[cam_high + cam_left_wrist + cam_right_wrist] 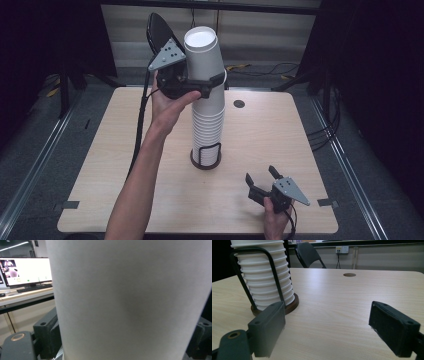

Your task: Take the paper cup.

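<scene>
So, top cup [204,55]: we see it upside down, white, capping the tall stack of cups [208,122], tilted a bit off the stack's line. Left gripper [212,82] is clamped across its lower wall, one jaw each side; in the left gripper view the cup wall [130,300] sits between both jaws, pads against it.

Stack stands in a wire holder [206,156] on a round brown base, mid table [150,190].

Right gripper [260,182] rests low near the table's front right corner, jaws spread wide, nothing between them, well apart from the stack.

Risks, as we judge: paper wall could dent under the squeeze; the next cup could stick and lift along; a tilted pull could lean the whole stack, since the holder only braces the bottom and the right gripper isn't steadying it.
</scene>
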Demonstrator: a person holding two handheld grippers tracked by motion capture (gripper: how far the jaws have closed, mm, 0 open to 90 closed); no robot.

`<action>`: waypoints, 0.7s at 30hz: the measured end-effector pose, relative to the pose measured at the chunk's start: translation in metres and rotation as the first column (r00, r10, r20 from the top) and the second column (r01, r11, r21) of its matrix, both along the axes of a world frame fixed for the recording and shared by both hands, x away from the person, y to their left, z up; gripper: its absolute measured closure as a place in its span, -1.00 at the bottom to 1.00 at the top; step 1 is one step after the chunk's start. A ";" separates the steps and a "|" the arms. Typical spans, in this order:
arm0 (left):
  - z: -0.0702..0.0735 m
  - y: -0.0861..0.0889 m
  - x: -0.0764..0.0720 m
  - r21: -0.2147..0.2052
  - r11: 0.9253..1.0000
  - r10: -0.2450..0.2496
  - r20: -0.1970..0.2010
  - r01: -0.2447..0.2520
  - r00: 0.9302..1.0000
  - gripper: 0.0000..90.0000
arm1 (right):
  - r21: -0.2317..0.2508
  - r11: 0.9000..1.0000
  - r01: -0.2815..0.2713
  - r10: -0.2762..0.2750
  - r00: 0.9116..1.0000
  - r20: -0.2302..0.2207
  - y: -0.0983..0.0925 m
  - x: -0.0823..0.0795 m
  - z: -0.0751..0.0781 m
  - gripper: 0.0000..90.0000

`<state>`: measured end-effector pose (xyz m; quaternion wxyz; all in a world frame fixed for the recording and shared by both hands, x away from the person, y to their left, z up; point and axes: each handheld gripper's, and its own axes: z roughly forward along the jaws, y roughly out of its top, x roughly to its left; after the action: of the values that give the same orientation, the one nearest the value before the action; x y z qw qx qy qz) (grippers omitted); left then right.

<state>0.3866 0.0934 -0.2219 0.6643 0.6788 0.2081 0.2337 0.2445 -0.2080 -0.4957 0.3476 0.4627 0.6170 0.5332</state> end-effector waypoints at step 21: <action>0.014 0.012 -0.005 -0.023 1.000 0.000 0.013 0.001 1.000 -0.76 | 0.004 1.000 0.003 -0.003 1.000 0.003 0.000 0.000 0.000 -0.71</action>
<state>0.3814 0.1052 -0.2077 0.6735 0.6696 0.2061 0.2357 0.2443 -0.2080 -0.4958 0.3485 0.4633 0.6148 0.5347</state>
